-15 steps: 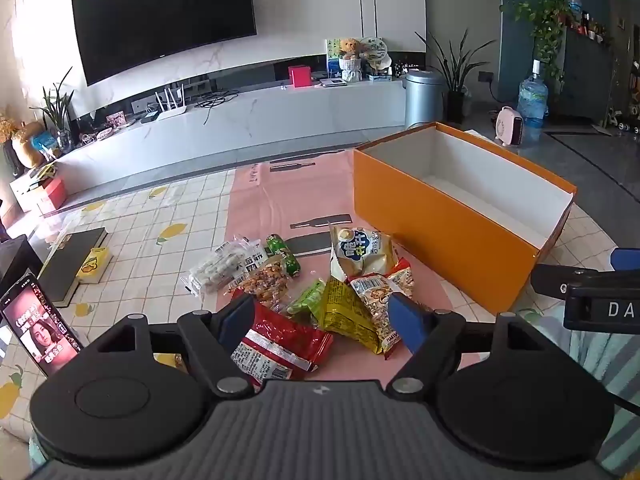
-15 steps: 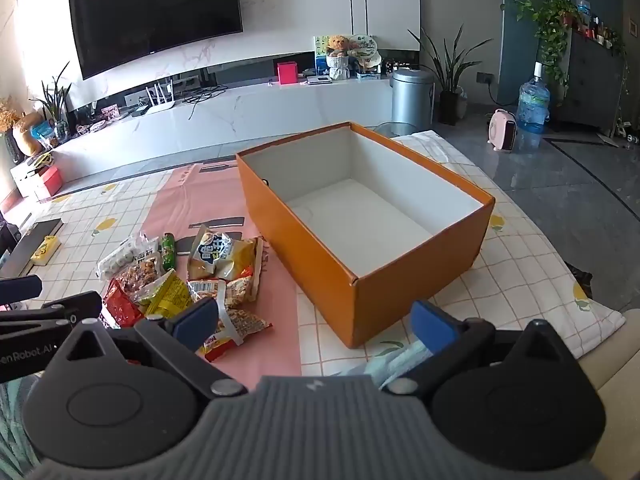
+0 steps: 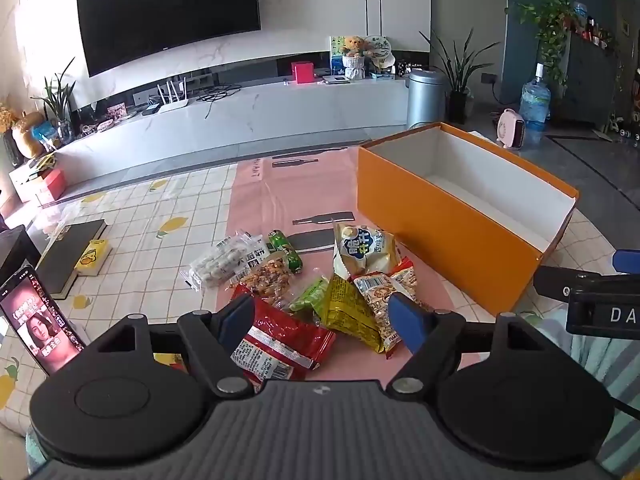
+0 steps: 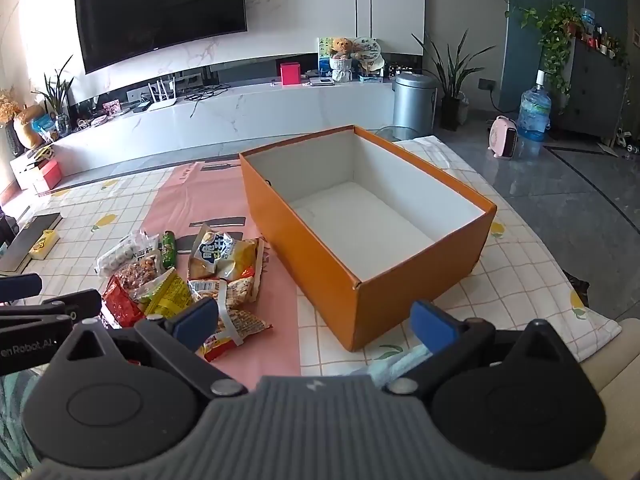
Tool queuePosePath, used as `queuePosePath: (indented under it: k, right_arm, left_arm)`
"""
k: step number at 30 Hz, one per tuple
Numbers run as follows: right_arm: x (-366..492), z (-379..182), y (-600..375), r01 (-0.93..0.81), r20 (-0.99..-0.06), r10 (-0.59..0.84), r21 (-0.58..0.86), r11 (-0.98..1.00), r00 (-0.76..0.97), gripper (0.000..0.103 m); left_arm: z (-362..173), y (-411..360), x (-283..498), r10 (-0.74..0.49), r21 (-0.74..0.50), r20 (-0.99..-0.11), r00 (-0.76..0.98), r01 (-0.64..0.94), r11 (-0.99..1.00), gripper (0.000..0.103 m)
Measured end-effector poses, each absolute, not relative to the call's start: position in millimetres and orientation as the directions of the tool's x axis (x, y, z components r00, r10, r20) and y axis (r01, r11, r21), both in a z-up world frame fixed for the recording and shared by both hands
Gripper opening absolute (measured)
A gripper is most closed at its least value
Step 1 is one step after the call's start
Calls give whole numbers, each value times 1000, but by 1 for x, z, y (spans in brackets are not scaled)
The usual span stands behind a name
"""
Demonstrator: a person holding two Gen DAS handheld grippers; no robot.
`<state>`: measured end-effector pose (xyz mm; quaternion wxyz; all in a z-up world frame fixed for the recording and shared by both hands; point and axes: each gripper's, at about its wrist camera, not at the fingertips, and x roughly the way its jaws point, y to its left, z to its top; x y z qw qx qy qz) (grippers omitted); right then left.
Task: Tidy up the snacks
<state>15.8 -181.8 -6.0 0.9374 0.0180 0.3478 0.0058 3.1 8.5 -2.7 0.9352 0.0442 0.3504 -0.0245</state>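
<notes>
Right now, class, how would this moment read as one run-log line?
stage: start | left gripper: open, above snack pile | right gripper: open, holding nothing | orange box: no snacks inside

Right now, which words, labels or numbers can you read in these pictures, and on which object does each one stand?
"DA", cut by the frame edge: on the right gripper, seen from the left wrist.
"en Robot.AI", its start cut off: on the left gripper, seen from the right wrist.
Snack packets: printed text and a barcode, too blurred to read.
Phone: screen text too small.
</notes>
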Motion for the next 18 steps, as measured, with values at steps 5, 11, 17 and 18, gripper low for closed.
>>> queuePosePath:
  k: [5, 11, 17, 18]
  right_arm:
    - [17, -4, -180, -1, -659, 28, 41, 999, 752, 99]
    - [18, -7, -178, -9, -663, 33, 39, 999, 748, 99]
    - [18, -8, -175, -14, -668, 38, 41, 999, 743, 99]
    - [17, -8, -175, -13, -668, 38, 42, 999, 743, 99]
  left_arm:
    - [-4, 9, 4, -18, 63, -665, 747, 79, 995, 89]
    - [-7, 14, 5, -11, 58, -682, 731, 69, 996, 89]
    - [-7, 15, 2, -10, 55, -687, 727, 66, 996, 89]
    - [-7, 15, 2, -10, 55, -688, 726, 66, 996, 89]
